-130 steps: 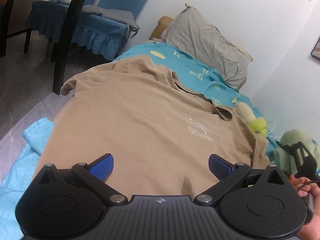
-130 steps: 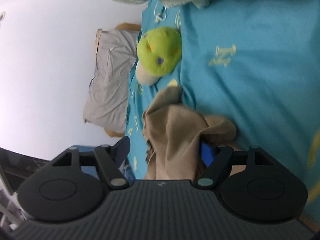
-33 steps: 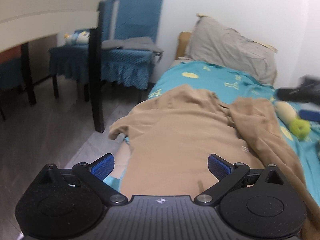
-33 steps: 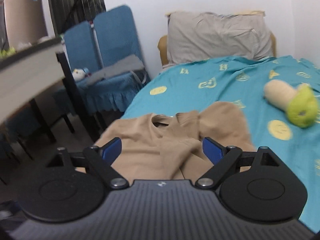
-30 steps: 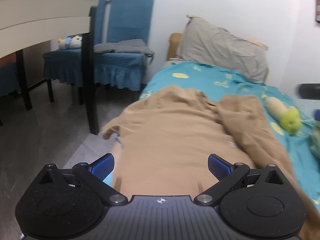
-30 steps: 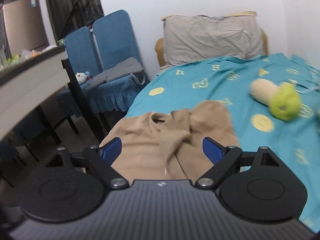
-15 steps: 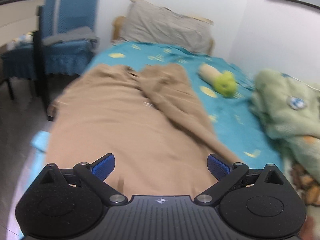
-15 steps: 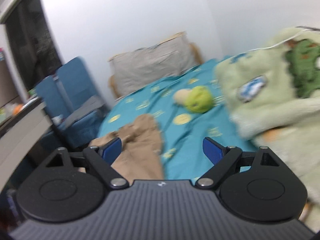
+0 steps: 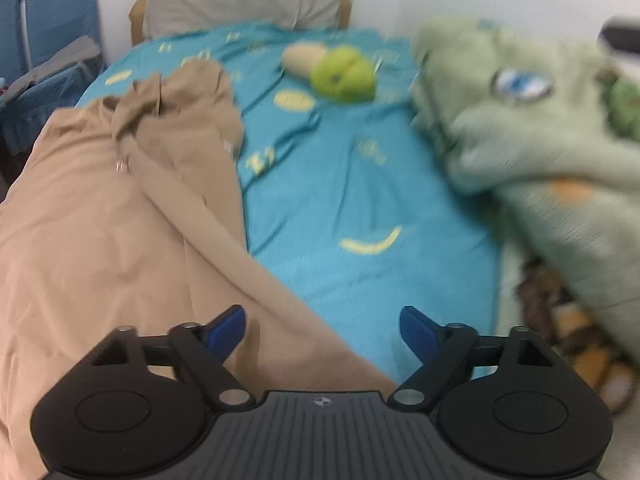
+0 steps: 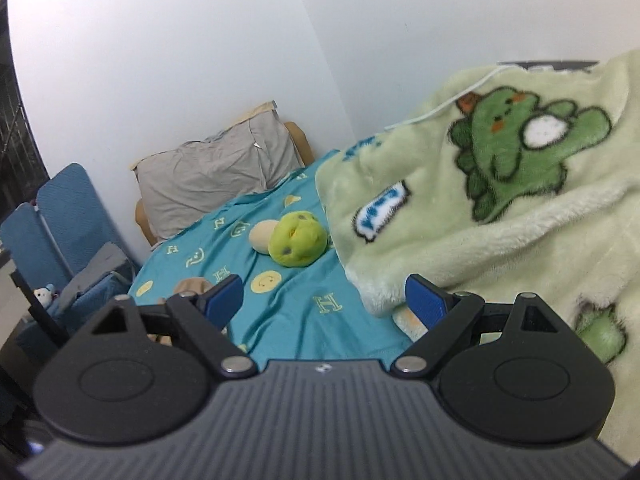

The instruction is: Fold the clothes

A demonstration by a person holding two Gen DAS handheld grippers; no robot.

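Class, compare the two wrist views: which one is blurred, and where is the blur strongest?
Left wrist view: motion-smeared, worst on the green blanket at right; the tan shirt is soft. Right wrist view: mostly sharp, blanket print crisp, fisheye bending the walls.

Bedsheet (image 10: pixel 296 308): teal, printed with yellow letters and smiley faces, covering the bed.
Pillow (image 10: pixel 216 172): grey, creased, propped upright against the white wall at the head of the bed.
Plush toy (image 10: pixel 296 238): lime green with a beige end, lying on the sheet just beside the blanket.
Blanket (image 10: pixel 500 208): pale green fleece with a dinosaur cartoon, heaped along the wall side.
Chairs (image 10: pixel 64 216): blue, beside the bed, with grey cloth on one seat.
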